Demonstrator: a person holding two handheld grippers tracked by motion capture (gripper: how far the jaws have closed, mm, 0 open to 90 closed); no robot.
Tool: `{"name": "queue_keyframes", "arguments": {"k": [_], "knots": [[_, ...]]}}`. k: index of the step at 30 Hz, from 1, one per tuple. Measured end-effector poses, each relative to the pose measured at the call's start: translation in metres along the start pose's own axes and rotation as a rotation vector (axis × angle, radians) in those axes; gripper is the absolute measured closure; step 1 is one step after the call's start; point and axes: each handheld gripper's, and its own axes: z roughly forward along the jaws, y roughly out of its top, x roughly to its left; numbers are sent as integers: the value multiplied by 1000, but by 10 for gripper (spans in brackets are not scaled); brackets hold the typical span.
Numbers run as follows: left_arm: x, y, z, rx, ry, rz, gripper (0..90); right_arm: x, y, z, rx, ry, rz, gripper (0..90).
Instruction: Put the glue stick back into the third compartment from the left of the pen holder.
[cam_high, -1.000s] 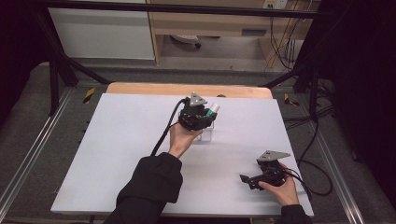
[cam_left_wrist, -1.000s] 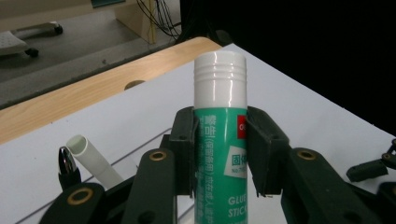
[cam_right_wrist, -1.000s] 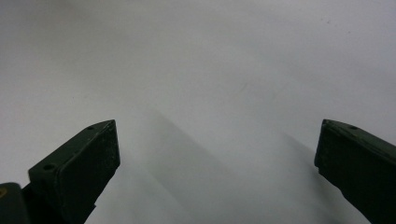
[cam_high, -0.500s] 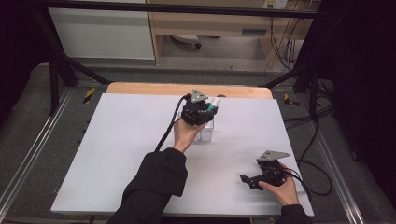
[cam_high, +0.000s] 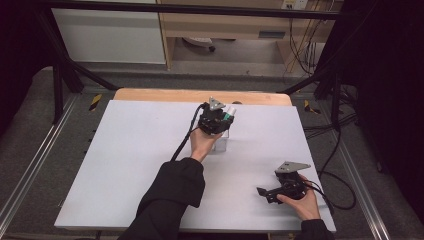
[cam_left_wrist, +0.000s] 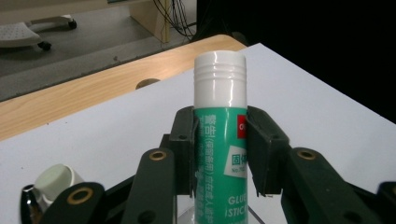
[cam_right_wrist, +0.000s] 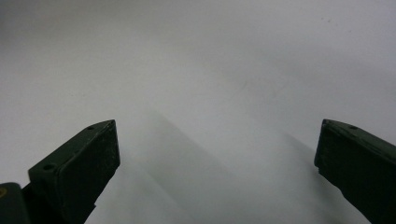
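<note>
The lower part of the green glue stick (cam_left_wrist: 219, 154) is cut off by the bottom edge of the left gripper view, so its printed label is readable only in part. A small white-capped object (cam_left_wrist: 55, 183) at the lower left corner (maybe a pen or marker) is half covered by the left gripper (cam_left_wrist: 219, 158) and cannot be identified. In the high view the clear holder (cam_high: 220, 143) under the hand is too small to make out.

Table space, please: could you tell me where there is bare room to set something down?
The table is bare across its whole left half, left of the sleeve, and across the right rear corner beyond the right gripper. It is crowded at the rear centre, where the left gripper holds a glue stick over a clear holder.
</note>
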Motion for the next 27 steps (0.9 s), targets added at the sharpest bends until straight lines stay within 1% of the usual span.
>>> {"name": "queue_keyframes", "arguments": {"k": [8,13,16,20,23,27], "knots": [[1,-6,5,-3,-2,-18,652,0,0,0,2,0,-3,9],[1,-9,5,-1,-6,-20,652,0,0,0,3,-1,-2,9],[1,-11,5,-11,-5,-19,652,0,0,1,6,-1,-6,9],[3,-13,3,-25,-15,-27,652,0,0,0,7,-2,-1,9],[3,-14,3,-35,-18,-29,652,0,-1,1,6,-2,-8,9],[3,-15,3,-24,-19,-28,651,0,0,1,8,-1,-8,10]]}}
